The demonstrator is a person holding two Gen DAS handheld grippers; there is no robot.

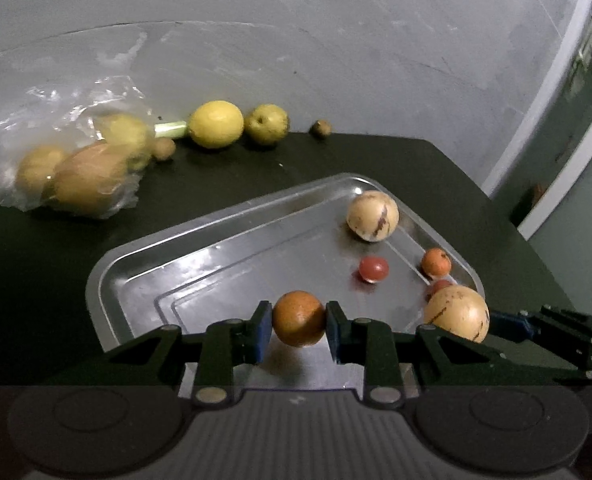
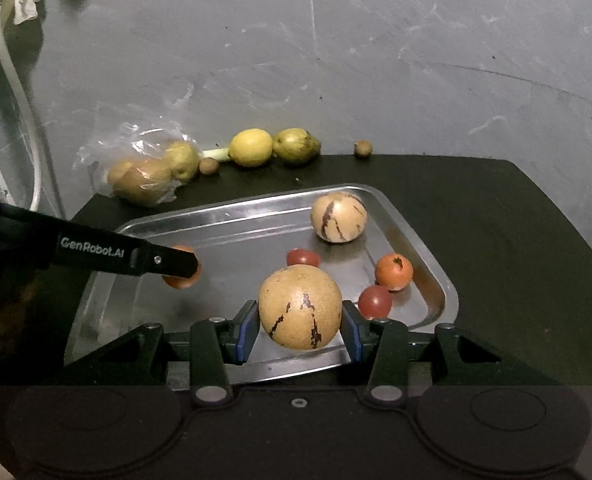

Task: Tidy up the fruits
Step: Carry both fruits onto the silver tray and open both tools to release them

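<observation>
Right wrist: tray (image 2: pixel 436 276), striped melon (image 2: pixel 338 218), tomatoes (image 2: pixel 303 258)

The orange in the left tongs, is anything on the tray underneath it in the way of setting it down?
Nothing visible. The left tongs hold the orange over a bare stretch of the steel tray. The nearest fruit, a red tomato, lies off to the right, and the other fruit sits farther right.

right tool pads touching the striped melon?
Touching. Right wrist view: both blue pads of the right tool press the striped melon sides, no gap.
</observation>
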